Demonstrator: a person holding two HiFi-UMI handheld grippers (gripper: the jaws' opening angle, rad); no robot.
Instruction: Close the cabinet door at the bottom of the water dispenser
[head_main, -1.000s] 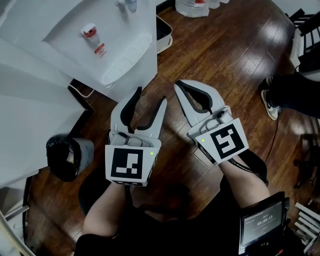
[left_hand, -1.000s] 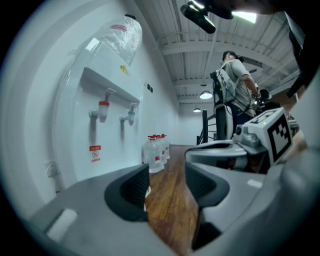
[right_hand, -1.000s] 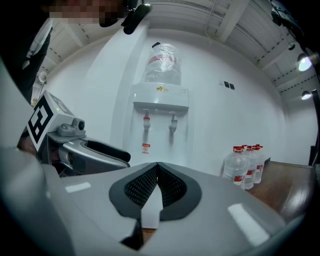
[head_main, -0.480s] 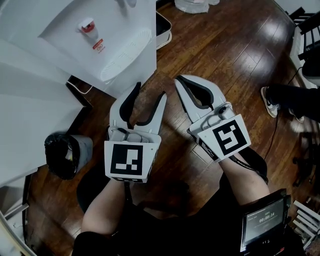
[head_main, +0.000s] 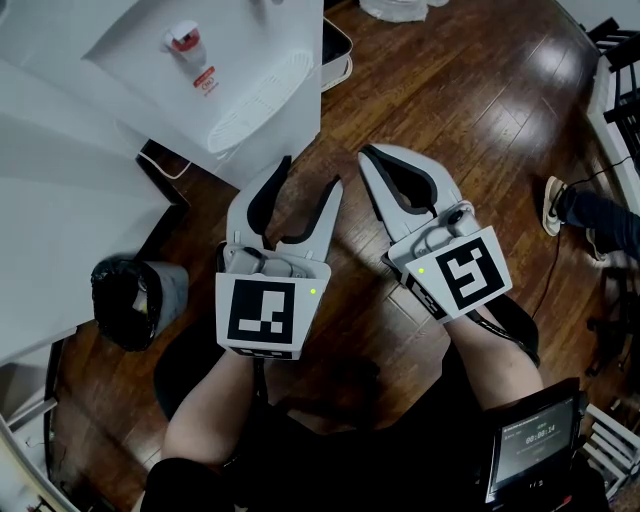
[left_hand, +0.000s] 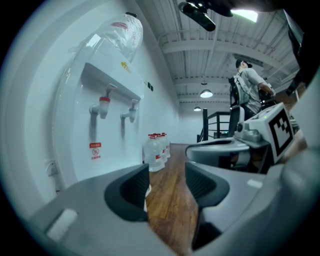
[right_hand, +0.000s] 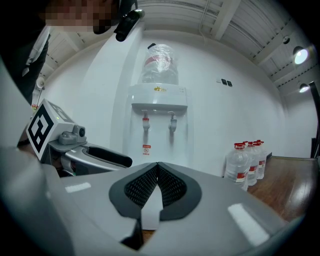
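Cabinet door (head_main: 70, 230) stands open left of the spread left claw (head_main: 308, 175); right claw (head_main: 372, 156) is pressed together.

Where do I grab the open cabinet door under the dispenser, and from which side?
Likely its free outer edge. In the head view the cabinet door juts out from the foot of the water dispenser as a thin upright panel, its end toward the left tool. Come from the floor side, parted jaws straddling that edge; the wall crowds its other face.
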